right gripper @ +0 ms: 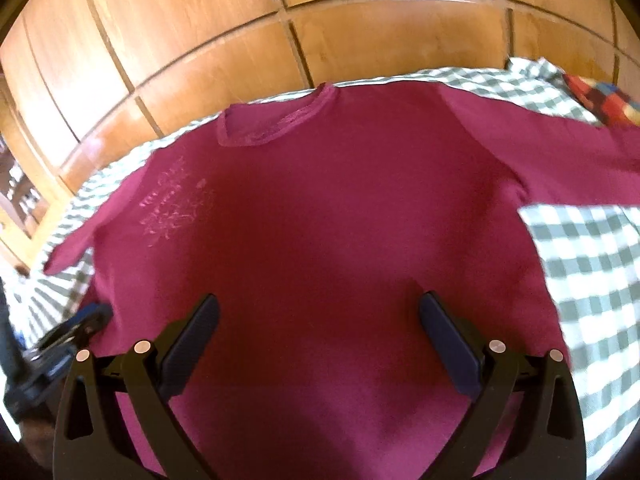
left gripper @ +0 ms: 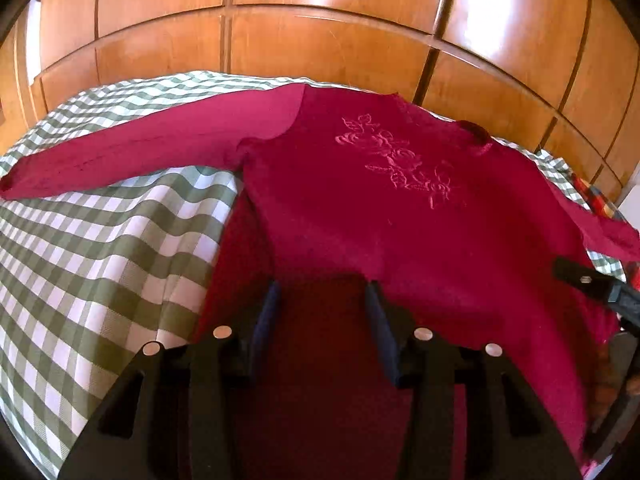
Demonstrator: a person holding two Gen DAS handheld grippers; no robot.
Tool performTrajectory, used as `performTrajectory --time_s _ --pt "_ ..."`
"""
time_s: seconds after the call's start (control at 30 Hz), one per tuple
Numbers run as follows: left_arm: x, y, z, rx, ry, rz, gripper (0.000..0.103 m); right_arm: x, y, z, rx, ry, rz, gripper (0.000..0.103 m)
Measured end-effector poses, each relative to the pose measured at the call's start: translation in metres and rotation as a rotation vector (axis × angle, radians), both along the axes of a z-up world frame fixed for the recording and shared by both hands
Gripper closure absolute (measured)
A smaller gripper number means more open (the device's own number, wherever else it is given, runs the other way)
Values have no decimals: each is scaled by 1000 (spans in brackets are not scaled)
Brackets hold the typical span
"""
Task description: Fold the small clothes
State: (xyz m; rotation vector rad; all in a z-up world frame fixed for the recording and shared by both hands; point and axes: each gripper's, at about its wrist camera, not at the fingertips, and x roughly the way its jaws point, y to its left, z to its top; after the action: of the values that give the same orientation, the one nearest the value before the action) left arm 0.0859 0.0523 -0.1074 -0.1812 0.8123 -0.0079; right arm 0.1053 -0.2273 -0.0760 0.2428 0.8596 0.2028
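A magenta long-sleeved top (left gripper: 360, 208) lies spread face up on a green-and-white checked cloth (left gripper: 92, 264), filling the middle of both wrist views. In the left wrist view its embroidered rose motif (left gripper: 400, 160) sits at about 1 o'clock from centre, and 1 sleeve (left gripper: 132, 160) stretches flat toward 9 o'clock across the checks. In the right wrist view the neckline (right gripper: 276, 120) points to 11 o'clock, the motif shows faintly at 9 o'clock, and the other sleeve (right gripper: 560, 152) runs toward 2 o'clock.

The left gripper (left gripper: 322, 292) hangs over the top's lower part at 6 o'clock in its own view, its 2 dark blue pads (left gripper: 376, 312) apart with only fabric lying below them and nothing pinched. The right gripper (right gripper: 319, 304) stands wider, its 2 fingers (right gripper: 444, 332) spread over the middle of the body, also gripping nothing. Each gripper shows in the other's view: the right one at 3 o'clock in the left view, the left one at 8 o'clock in the right view.

A plaid item in red, blue and yellow (right gripper: 600, 100) lies on the checked cloth at 2 o'clock in the right view, just beyond the sleeve. Behind the cloth, from 9 o'clock to 3 o'clock, stands glossy wooden panelling (left gripper: 320, 40).
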Motion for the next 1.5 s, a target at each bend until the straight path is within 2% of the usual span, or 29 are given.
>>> performTrajectory --time_s 0.1,0.17,0.23,0.3,0.57,0.6,0.67,0.77,0.87,0.93,1.0,1.03,1.07,1.17,1.33,1.5 --pt "0 -5 0 31 6 -6 54 -16 -30 7 56 -4 -29 11" --pt "3 -6 -1 30 6 -13 53 -28 -63 12 110 -4 -84 29" --pt "2 -8 -1 14 4 -20 49 -37 -93 16 160 -5 -146 38" --pt "1 -8 -2 2 2 -31 46 -47 -131 25 163 -29 -255 38" --pt "4 -13 -2 33 9 -33 45 -71 -304 62 301 -162 -731 38" --pt "4 -13 -2 34 9 -34 44 -69 -320 62 304 -163 -776 38" --pt "4 -13 -2 33 10 -36 43 -61 -352 60 319 -144 -863 44" --pt "4 -14 -2 39 12 -41 41 -48 -382 51 296 -99 -961 46" --pt "5 -16 -2 49 17 -42 41 -37 -399 37 313 -62 -1009 54" --pt "5 -17 -2 52 18 -42 41 -29 -404 36 283 -54 -1010 62" --pt "5 -17 -2 54 19 -43 40 -18 -409 39 247 -28 -983 80" --pt "5 -17 -2 55 19 -44 40 -17 -412 40 243 -22 -973 96" --pt "6 -17 -2 55 19 -44 40 -13 -411 44 249 -19 -952 98" --pt "6 -17 -2 53 18 -44 40 -6 -395 70 259 -84 -870 98" --pt "5 -16 -2 45 17 -46 39 22 -326 112 280 -171 -629 98" --pt "4 -13 -2 22 13 -51 38 65 -212 138 305 -197 -342 98"
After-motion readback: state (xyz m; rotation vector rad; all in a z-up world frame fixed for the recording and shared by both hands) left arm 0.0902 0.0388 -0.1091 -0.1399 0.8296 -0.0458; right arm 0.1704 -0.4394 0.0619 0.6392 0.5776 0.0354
